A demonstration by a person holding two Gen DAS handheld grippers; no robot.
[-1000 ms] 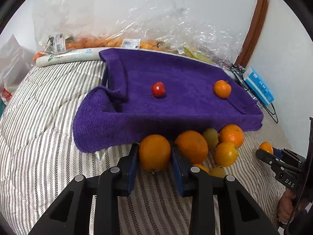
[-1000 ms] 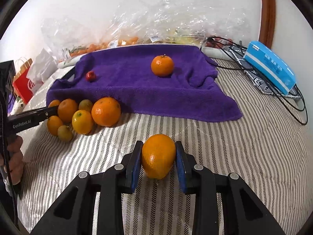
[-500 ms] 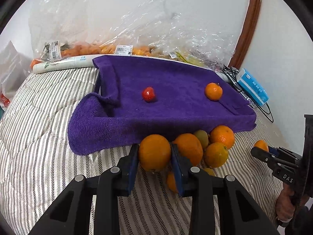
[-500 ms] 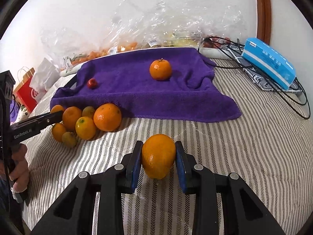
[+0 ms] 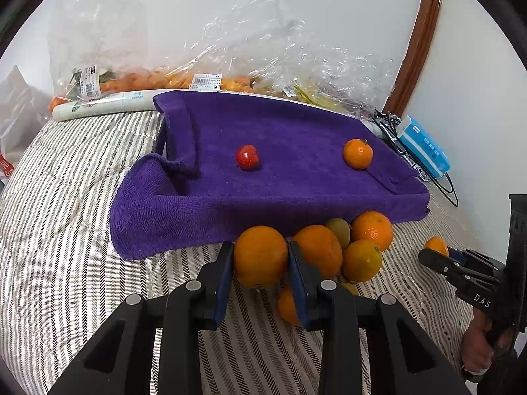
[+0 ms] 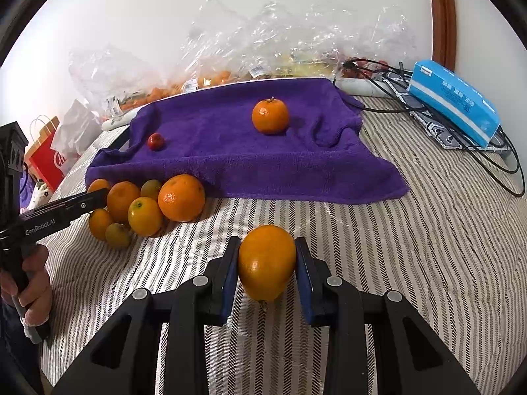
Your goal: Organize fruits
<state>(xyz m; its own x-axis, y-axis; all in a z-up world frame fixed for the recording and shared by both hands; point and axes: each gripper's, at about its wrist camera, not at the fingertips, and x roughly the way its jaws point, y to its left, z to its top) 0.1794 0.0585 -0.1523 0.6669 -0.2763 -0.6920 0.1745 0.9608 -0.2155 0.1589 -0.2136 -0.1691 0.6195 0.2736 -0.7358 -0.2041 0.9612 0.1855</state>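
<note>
My left gripper [image 5: 260,258] is shut on an orange [image 5: 260,255], held just above the striped cover in front of the purple towel [image 5: 296,131]. A pile of several oranges and small greenish citrus [image 5: 359,247] lies right beside it at the towel's near edge. On the towel sit a small red fruit [image 5: 247,157] and a mandarin [image 5: 357,153]. My right gripper [image 6: 266,263] is shut on another orange [image 6: 266,261], over the cover to the right of the pile [image 6: 148,207]. In this view too the towel [image 6: 230,154] carries the mandarin [image 6: 270,116] and the red fruit [image 6: 155,141].
Clear plastic bags of fruit [image 5: 230,65] lean on the wall behind the towel, with a white roll [image 5: 102,105] beside them. A blue tissue pack [image 6: 454,98] and black cables [image 6: 487,161] lie at the right. A red paper bag [image 6: 46,158] stands at the left edge.
</note>
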